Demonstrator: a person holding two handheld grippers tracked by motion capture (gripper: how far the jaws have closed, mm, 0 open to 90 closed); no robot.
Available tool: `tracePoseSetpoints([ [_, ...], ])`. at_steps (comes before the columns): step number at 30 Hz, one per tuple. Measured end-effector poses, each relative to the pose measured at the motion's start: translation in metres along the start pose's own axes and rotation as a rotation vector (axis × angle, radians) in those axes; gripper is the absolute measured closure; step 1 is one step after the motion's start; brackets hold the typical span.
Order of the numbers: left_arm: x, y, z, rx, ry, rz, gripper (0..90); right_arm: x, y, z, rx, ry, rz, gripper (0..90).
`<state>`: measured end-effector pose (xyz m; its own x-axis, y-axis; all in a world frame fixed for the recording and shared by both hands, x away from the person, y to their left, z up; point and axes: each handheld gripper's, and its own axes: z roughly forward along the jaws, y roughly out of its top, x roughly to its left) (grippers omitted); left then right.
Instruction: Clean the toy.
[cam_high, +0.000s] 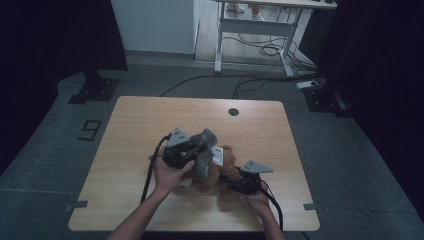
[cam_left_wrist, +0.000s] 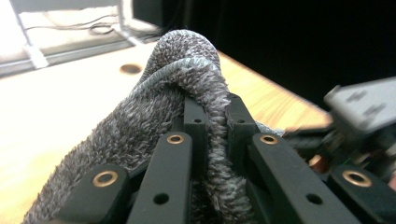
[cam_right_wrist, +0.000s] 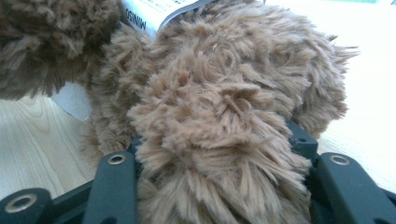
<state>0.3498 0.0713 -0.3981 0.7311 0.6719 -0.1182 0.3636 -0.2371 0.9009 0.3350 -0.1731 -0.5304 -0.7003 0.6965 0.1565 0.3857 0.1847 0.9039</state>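
A brown plush toy with a white label lies on the wooden table, right of centre near the front. My left gripper is shut on a fuzzy grey cloth and holds it just above the toy's left side. In the left gripper view the cloth folds over and between the jaws of the left gripper. My right gripper comes in from the right, low on the toy. In the right gripper view brown fur fills the gap of the right gripper and the jaws press on it.
A round cable hole sits near the table's far edge. Beyond the table stand a white desk frame, loose cables on the floor and two black stand bases. Bare tabletop lies to the left and at the back.
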Motion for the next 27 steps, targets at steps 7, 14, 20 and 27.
tracePoseSetpoints([
  [7,-0.036,-0.006,0.053,0.116,-0.075,0.053,82.3,0.001,-0.001,0.001,-0.008,-0.011,0.016,46.0],
  [14,-0.032,-0.049,0.066,0.168,-0.062,0.066,82.7,-0.002,-0.005,0.001,-0.009,-0.004,0.024,46.1],
  [20,-0.026,-0.054,0.043,0.145,0.013,0.116,82.8,-0.003,-0.006,0.0,-0.016,0.005,0.029,46.5],
  [27,0.004,-0.068,0.01,0.114,0.078,0.074,82.8,-0.006,-0.007,0.0,-0.026,0.024,0.047,46.6],
])
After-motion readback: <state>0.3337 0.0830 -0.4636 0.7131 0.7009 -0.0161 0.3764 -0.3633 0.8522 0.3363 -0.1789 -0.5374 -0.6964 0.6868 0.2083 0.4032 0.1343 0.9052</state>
